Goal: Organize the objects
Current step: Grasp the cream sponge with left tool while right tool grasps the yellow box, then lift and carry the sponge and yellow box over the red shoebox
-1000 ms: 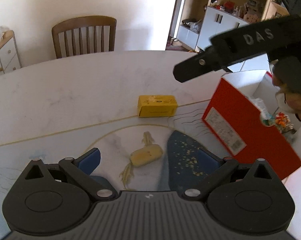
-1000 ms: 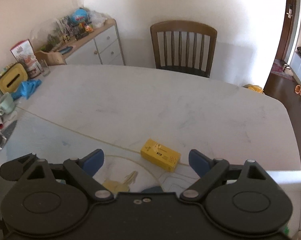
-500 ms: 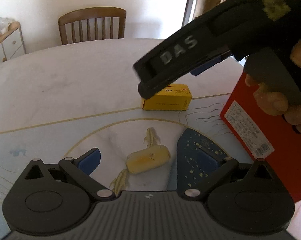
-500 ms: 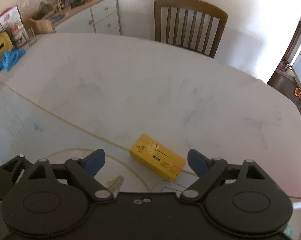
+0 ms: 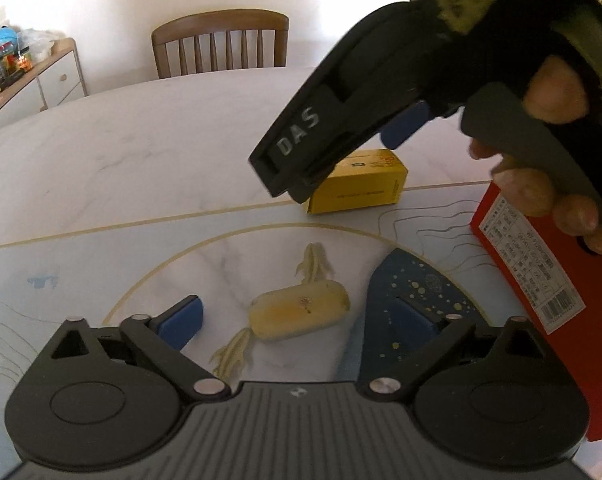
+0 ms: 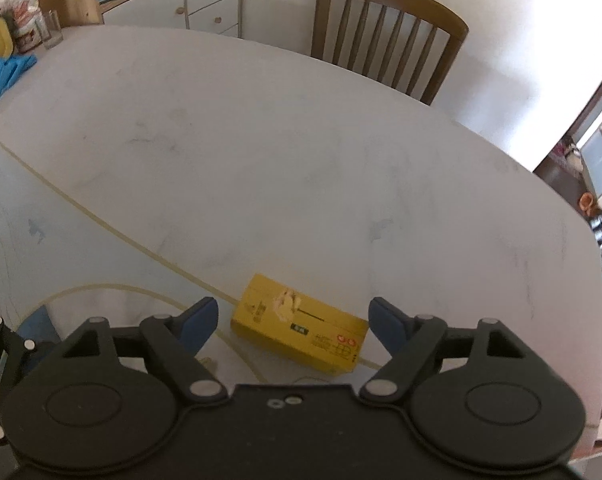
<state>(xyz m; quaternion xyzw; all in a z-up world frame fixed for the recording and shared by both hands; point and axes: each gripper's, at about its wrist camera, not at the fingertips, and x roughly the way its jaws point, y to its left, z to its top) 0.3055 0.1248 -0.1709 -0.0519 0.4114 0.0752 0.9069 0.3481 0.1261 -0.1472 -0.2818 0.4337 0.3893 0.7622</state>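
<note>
Yellow carton (image 6: 301,324) lying flat on the white marble desk (image 6: 261,152), between the blue pads of the right gripper (image 6: 291,326); its jaws are closing but do not touch the carton. Left gripper (image 5: 297,320): jaws open, pads apart on either side of a pale oblong piece (image 5: 299,312). Red box (image 5: 541,288) stands at the right.

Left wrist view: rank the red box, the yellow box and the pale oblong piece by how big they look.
1. red box, partly cut off and nearest, so its lead is unsure
2. yellow box, partly hidden by the right hand-held gripper
3. pale oblong piece
</note>
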